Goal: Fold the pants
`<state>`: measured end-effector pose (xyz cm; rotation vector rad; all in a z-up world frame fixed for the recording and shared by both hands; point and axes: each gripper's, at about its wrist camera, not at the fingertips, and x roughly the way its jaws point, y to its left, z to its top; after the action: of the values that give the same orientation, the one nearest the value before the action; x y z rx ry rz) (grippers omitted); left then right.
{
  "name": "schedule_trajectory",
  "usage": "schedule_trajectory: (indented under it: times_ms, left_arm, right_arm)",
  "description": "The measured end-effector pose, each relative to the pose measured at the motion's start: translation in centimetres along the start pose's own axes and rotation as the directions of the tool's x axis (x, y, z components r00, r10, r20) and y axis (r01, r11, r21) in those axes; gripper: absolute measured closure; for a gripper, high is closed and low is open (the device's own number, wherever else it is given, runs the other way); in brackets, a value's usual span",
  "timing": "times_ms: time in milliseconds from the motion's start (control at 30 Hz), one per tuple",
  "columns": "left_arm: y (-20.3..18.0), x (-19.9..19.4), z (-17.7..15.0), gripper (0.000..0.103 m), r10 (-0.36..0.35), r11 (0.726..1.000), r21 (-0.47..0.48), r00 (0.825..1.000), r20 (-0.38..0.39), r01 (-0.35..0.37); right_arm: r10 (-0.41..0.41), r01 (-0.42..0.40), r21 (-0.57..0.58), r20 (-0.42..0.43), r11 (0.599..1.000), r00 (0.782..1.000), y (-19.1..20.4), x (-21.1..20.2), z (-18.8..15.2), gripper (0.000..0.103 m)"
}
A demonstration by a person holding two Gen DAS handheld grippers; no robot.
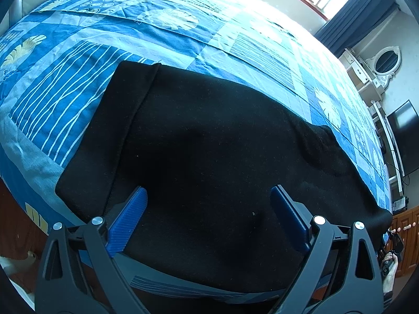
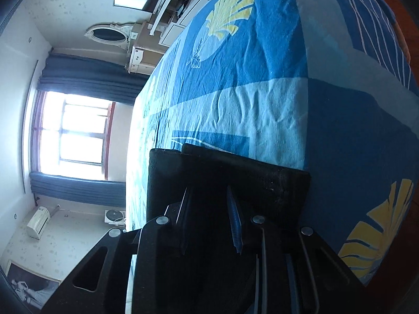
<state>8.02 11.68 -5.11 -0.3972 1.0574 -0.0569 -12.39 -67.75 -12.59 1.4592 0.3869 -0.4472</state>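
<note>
Blue-padded left claw (image 1: 208, 218) hangs open over the near edge of the black pants (image 1: 209, 144) – long axis left-right on the bed (image 1: 183, 41) – while the right claw (image 2: 209, 222), partly parted, straddles their right end.

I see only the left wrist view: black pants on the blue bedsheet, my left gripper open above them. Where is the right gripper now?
Observer: The right gripper is at the edge of the black fabric pants, its jaws a little apart.
Operator: Does it hold the cloth?
Observer: Dark cloth shows between its blue ribbed fingers; whether they press it, I cannot tell.
Operator: What lies beyond it?
Observer: The blue patterned bedsheet, wrinkled, with a yellow shell print.
</note>
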Motion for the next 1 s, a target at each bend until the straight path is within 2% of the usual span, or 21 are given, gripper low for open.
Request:
schedule_trajectory:
  times_ms: [67,200,267,367,500,600,733,867,1000]
  left_arm:
    - [0.1,0.0,0.0,0.008,-0.005,1.0,-0.005,1.0,0.002,0.005]
    - [0.1,0.0,0.0,0.008,-0.002,1.0,-0.007,1.0,0.005,0.003]
    - [0.0,0.0,0.0,0.007,-0.001,1.0,-0.002,1.0,0.004,0.001]
    - [0.0,0.0,0.1,0.007,-0.002,1.0,0.003,1.0,0.002,0.002]
    - [0.1,0.0,0.1,0.007,-0.01,1.0,-0.006,1.0,0.0,0.01]
    - [0.2,-0.1,0.2,0.007,-0.017,1.0,-0.014,1.0,0.0,0.017]
    - [0.2,0.0,0.1,0.007,-0.013,1.0,-0.01,1.0,0.001,0.013]
    - [0.0,0.0,0.0,0.007,-0.002,1.0,0.012,1.0,0.002,0.002]
    - [0.0,0.0,0.0,0.007,-0.009,1.0,0.014,1.0,0.004,0.008]
  right_arm:
    - [-0.004,0.004,-0.007,0.021,1.0,1.0,0.4,0.1,-0.1,0.062]
    - [-0.041,0.042,-0.086,0.02,0.995,0.999,1.5,0.3,-0.3,0.064]
    - [-0.038,0.038,-0.094,-0.001,0.995,0.999,1.6,0.3,-0.3,0.087]
    - [-0.002,0.003,-0.099,0.008,0.995,1.0,2.3,-0.9,-0.2,0.095]
    - [0.056,-0.051,-0.146,0.031,0.988,0.998,4.4,-4.5,-0.1,0.097]
    - [0.04,-0.033,-0.154,0.041,0.988,0.998,3.6,-6.5,-0.3,0.097]
    - [-0.058,0.059,-0.076,0.01,0.995,0.998,-1.0,-5.1,-0.2,0.097]
    - [-0.025,0.025,-0.053,0.018,0.998,1.0,-1.9,-4.3,-0.7,0.096]
    - [0.032,-0.032,-0.015,-0.018,0.999,0.999,-1.2,-3.9,-1.3,0.086]
